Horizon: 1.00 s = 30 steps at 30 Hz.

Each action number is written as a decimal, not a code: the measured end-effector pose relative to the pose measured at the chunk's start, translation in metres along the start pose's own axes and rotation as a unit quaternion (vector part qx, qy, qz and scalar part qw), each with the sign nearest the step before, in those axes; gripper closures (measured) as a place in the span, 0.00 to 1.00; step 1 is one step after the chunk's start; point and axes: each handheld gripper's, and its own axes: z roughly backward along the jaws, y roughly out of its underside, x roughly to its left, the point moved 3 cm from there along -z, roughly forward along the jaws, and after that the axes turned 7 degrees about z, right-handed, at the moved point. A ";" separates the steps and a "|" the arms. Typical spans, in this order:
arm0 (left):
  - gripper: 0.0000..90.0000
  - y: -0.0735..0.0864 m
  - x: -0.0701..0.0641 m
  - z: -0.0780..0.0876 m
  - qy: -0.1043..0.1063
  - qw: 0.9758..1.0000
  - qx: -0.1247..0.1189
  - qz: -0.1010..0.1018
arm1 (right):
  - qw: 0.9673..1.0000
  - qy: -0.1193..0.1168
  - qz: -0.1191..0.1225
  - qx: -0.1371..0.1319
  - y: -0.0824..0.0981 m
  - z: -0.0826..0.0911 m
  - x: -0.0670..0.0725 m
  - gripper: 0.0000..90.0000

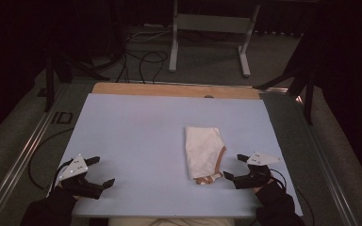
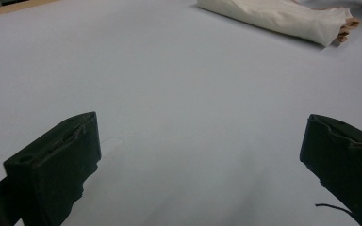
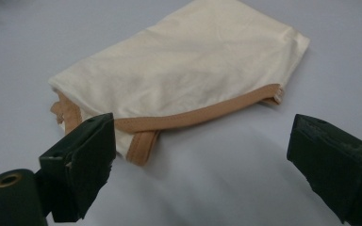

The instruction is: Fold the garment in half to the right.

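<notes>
A folded cream cloth with tan trim (image 1: 203, 151) lies flat on the pale blue table cover (image 1: 136, 136), right of centre. In the right gripper view the cloth (image 3: 188, 70) spreads just beyond the jaws, its tan hem nearest them. My right gripper (image 1: 233, 165) rests on the table right of the cloth's near corner, open and empty, jaws wide (image 3: 202, 146). My left gripper (image 1: 102, 171) sits open near the front left corner, far from the cloth, with bare cover between its jaws (image 2: 200, 141). The cloth's end (image 2: 283, 19) shows at the top of the left gripper view.
A wooden strip (image 1: 174, 89) borders the table's far edge. Metal rails (image 1: 23, 150) run along both sides. Beyond the table stand a grey frame leg (image 1: 173, 42) and loose cables (image 1: 146, 59) on the floor. Gloved hands hold both grippers at the near edge.
</notes>
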 end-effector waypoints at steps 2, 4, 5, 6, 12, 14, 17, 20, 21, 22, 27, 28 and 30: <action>0.00 0.001 0.000 0.000 -0.002 1.000 -0.001 0.001 | 1.000 0.012 0.001 0.003 0.002 0.003 0.000 0.10; 0.00 0.002 0.001 0.000 -0.007 1.000 0.000 0.002 | 1.000 0.019 0.002 0.002 0.003 0.005 0.000 0.10; 0.00 0.002 0.001 0.000 -0.009 1.000 0.000 0.003 | 1.000 0.023 0.005 0.001 0.004 0.006 -0.001 0.10; 0.00 0.002 0.002 0.000 -0.011 1.000 0.001 0.006 | 1.000 0.025 0.004 -0.001 0.004 0.006 -0.002 0.10; 0.00 0.003 0.002 -0.002 -0.009 1.000 0.001 0.012 | 1.000 0.028 0.006 -0.005 0.002 0.004 -0.004 0.10; 0.00 0.003 0.001 -0.003 -0.006 1.000 0.000 0.013 | 1.000 0.025 0.015 -0.002 0.002 0.003 -0.003 0.10; 0.00 0.003 -0.002 -0.004 0.000 1.000 0.006 0.007 | 1.000 0.027 0.009 -0.001 0.001 0.001 -0.004 0.10; 0.00 0.003 -0.004 -0.006 0.003 1.000 0.007 0.004 | 1.000 0.028 0.010 0.000 0.001 -0.001 -0.004 0.10; 0.00 0.002 -0.005 -0.006 0.004 1.000 0.007 0.003 | 1.000 0.026 0.010 0.000 0.000 -0.002 -0.003 0.10; 0.00 0.002 -0.005 -0.006 0.004 1.000 0.006 0.002 | 1.000 0.028 0.013 0.002 0.000 -0.002 -0.003 0.10; 0.00 0.001 -0.004 -0.004 -0.001 1.000 0.001 0.003 | 1.000 0.030 0.008 -0.001 -0.001 0.000 -0.002 0.10; 0.00 0.001 -0.004 -0.004 -0.001 1.000 0.002 0.004 | 0.999 0.032 0.008 -0.001 0.000 0.000 -0.002 0.10; 0.00 0.001 -0.004 -0.004 -0.001 1.000 0.001 0.004 | 1.000 0.030 0.008 -0.002 0.000 0.001 -0.002 0.10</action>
